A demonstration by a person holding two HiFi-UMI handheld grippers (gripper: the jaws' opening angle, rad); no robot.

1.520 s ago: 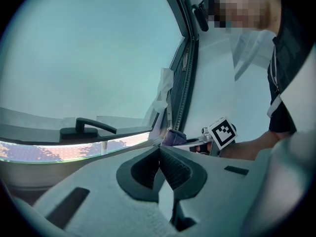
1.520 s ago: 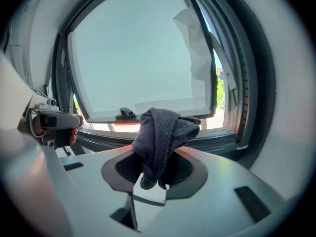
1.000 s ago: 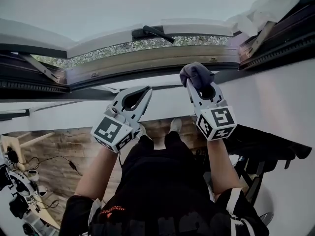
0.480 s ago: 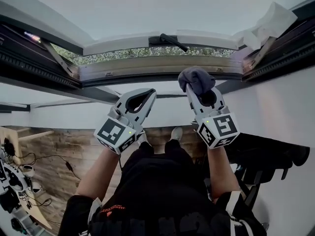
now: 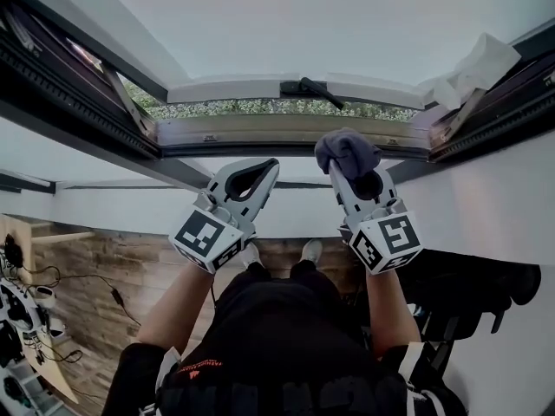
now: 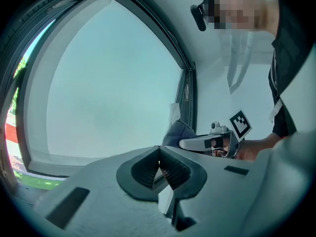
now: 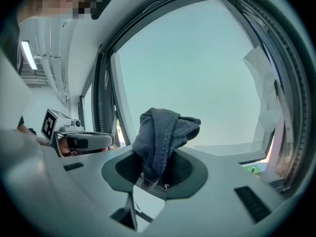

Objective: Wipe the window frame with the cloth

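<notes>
A dark grey-blue cloth (image 5: 347, 152) bunches out of my right gripper (image 5: 353, 170), which is shut on it. The cloth is held up just below the window frame's bottom rail (image 5: 286, 133); I cannot tell if it touches. In the right gripper view the cloth (image 7: 165, 132) stands up from the closed jaws in front of the pale pane. My left gripper (image 5: 258, 170) hangs beside it at the left, shut, with nothing between its fingers (image 6: 159, 166). The left gripper view shows the right gripper (image 6: 207, 143) and the cloth (image 6: 177, 132) near the frame's side post.
The tilted sash carries a black handle (image 5: 312, 87). A crumpled white sheet (image 5: 475, 61) is stuck at the frame's upper right corner. Below are a white sill wall (image 5: 121, 206), a wooden floor (image 5: 113, 267), cables at the left (image 5: 17, 319) and a black stand (image 5: 468, 284) at the right.
The head view has swung so that more pane and side frame show. Both grippers keep nearly the same pose, the right one still shut on the cloth.
</notes>
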